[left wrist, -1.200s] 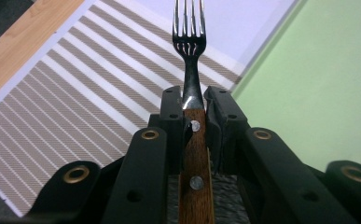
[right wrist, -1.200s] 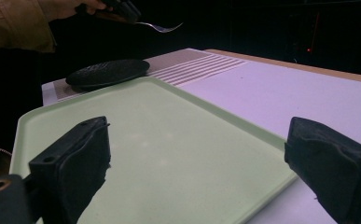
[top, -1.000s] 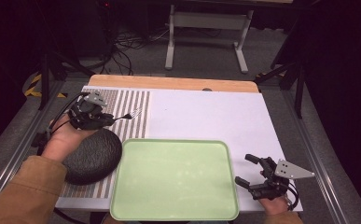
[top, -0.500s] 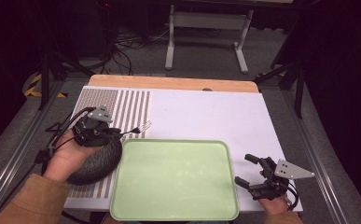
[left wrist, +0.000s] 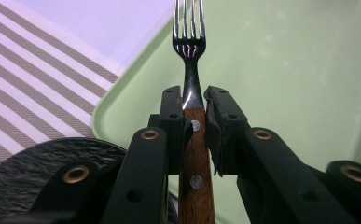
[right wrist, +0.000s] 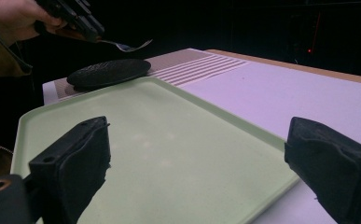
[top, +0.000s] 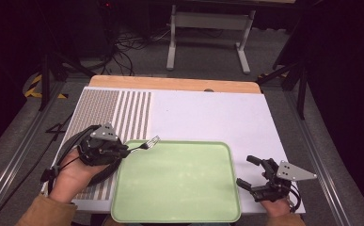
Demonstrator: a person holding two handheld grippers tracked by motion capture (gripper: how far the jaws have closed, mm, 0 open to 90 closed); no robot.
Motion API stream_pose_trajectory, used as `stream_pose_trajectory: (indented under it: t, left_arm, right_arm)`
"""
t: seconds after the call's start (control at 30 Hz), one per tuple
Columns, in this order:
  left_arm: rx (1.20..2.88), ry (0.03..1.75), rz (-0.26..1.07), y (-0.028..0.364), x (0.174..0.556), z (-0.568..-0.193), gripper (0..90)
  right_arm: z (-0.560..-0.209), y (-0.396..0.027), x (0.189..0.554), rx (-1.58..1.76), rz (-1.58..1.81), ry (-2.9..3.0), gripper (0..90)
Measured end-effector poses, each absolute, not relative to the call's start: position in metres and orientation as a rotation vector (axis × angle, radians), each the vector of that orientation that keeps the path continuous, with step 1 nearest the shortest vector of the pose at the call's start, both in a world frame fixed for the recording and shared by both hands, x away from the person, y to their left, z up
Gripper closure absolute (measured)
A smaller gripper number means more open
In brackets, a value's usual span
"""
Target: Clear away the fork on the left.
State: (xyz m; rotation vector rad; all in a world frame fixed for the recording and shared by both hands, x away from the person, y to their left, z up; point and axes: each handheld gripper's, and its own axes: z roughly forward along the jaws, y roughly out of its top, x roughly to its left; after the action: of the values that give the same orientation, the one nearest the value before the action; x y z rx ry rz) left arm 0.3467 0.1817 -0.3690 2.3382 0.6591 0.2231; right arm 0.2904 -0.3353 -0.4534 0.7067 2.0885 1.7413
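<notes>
Hanging clear above the near-left corner of the green tray (top: 179, 188): fork (left wrist: 190, 56), wooden handle pinched between the left gripper (top: 123, 151) jaws, tines pointing out over the tray rim. Just beneath that hand, on the striped mat (top: 109, 110), a dark round plate (right wrist: 108, 72). Well apart at the tray's right edge, right gripper (top: 255, 172), jaws spread wide with nothing between.

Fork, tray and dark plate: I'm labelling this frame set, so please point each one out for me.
Fork (left wrist: 189, 44), left gripper view, on the base of the tines.
Tray (top: 179, 181), high view, on its bare green floor.
Plate (right wrist: 108, 71), right gripper view, on its dark top surface.
</notes>
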Motion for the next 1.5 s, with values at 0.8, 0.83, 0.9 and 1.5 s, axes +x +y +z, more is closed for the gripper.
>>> stream_pose_trajectory:
  t: [0.8,0.83,0.9,1.5]
  left_arm:
    - [2.269,0.644,0.086,0.164,0.314,-0.407,77.7]
    - [2.275,0.639,0.076,0.163,0.314,-0.409,77.6]
    - [2.300,0.626,0.052,0.157,0.314,-0.418,77.6]
    - [2.388,0.629,0.033,0.129,0.310,-0.444,77.6]
  right_arm:
    - [-0.454,-0.334,0.290,0.699,1.722,2.093,7.4]
    - [-0.454,-0.334,0.290,0.704,1.721,2.096,7.3]
    - [-0.454,-0.333,0.291,0.700,1.719,2.099,7.3]
    - [-0.454,-0.332,0.290,0.696,1.708,2.101,7.3]
